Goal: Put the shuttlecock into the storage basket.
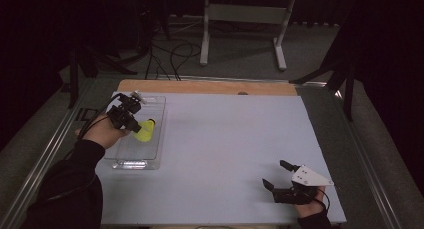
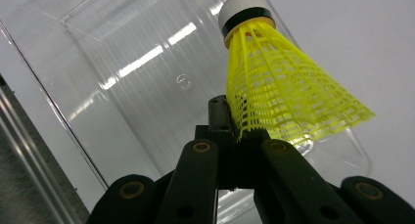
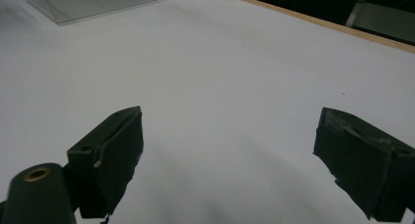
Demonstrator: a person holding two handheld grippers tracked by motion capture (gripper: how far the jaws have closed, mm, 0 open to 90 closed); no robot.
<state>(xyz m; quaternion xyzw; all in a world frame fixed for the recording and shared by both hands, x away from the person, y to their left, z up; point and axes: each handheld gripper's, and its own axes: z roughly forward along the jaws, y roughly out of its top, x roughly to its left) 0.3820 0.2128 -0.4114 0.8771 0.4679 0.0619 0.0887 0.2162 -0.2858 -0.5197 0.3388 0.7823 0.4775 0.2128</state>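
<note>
While the left gripper (image 1: pixel 131 120) hangs over the clear rectangular plastic tray (image 1: pixel 158 101), its two black jaws are pressed together on the lower edge of the yellow plastic-skirted shuttlecock with a white cork and black band (image 2: pixel 284 94), pinching the mesh rim. Seen in the left gripper view, the shuttlecock stands just ahead of the jaw tips and leans away from them, its cork end pointing forward and up and its wide skirt flaring out to one side of the jaws. Beneath and beyond the jaws lies the transparent floor of the tray (image 2: pixel 122 82); whether the skirt touches that floor is hard to say, since the clear plastic gives little to judge by. In the high view the shuttlecock (image 1: pixel 145 131) sits right at the tip of this gripper, over the tray's middle part, with the person's hand and dark sleeve trailing behind it. The right gripper (image 1: pixel 276 175) is well apart from the tray, low over the pale grey tabletop (image 1: pixel 230 139), with its jaws spread wide and nothing between them. In the right gripper view bare tabletop (image 3: pixel 230 87) stretches ahead of the gripper (image 3: pixel 230 150), and a corner of the tray (image 3: pixel 98 1) shows far off in front.
</note>
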